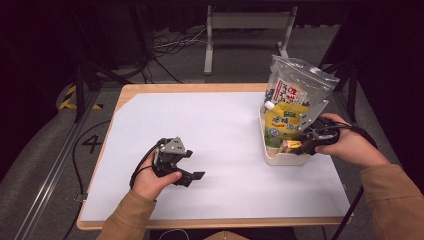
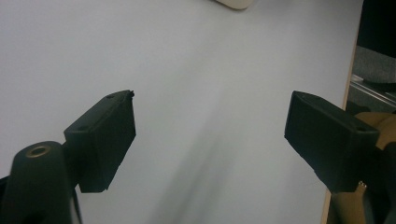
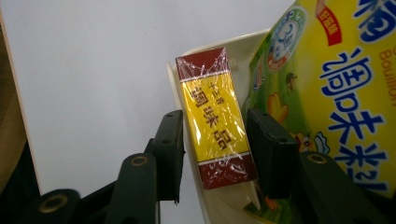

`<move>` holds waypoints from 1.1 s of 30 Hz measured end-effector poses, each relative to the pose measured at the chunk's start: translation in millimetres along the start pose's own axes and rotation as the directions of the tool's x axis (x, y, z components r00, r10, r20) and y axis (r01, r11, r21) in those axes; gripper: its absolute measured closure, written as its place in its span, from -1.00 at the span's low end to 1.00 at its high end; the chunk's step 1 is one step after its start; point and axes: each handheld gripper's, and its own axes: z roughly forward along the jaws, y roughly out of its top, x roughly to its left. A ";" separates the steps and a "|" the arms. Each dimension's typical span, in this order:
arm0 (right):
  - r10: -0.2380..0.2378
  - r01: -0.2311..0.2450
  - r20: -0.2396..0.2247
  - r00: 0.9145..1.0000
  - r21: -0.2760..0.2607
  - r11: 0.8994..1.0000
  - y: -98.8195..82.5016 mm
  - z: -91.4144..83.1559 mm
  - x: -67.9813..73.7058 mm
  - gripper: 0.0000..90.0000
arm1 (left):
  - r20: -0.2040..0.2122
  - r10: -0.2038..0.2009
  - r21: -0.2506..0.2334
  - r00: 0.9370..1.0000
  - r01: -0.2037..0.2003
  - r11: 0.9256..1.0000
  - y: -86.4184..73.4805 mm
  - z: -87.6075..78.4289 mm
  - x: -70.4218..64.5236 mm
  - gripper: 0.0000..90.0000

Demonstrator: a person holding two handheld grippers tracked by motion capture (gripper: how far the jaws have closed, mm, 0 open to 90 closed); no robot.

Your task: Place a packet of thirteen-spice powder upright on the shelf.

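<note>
1. The yellow seasoning box (image 3: pixel 215 119) sits between the jaws of the right gripper (image 3: pixel 212 154), at the near end of the cream basket (image 1: pixel 280 159). The jaws stand partly spread; whether the pads press on it cannot be told.
2. Risk: the box leans on the basket wall; if unsupported, it may topple out onto the white table (image 1: pixel 225 150).
3. Risk: the yellow bouillon pouch (image 1: pixel 284 122), just behind the box, may be nudged over during withdrawal.
4. The left gripper (image 1: pixel 187 172) rests released, well left of the basket.
</note>
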 end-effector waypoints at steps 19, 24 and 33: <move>0.156 -0.110 0.142 0.977 -0.286 0.952 -36.6 -36.3 20.3 -0.16 | -0.048 -0.002 -0.021 0.999 0.001 1.000 -15.9 -26.4 -5.7 -0.64; 0.218 -0.146 0.163 0.962 -0.365 0.919 -49.3 -44.6 30.6 -0.27 | -0.055 -0.007 -0.039 0.998 0.005 0.999 -22.1 -35.7 -8.3 -0.65; 0.344 -0.218 0.187 0.920 -0.486 0.846 -65.8 -46.1 47.2 -0.41 | -0.067 -0.017 -0.058 0.998 0.013 0.998 -27.6 -43.0 -6.4 -0.65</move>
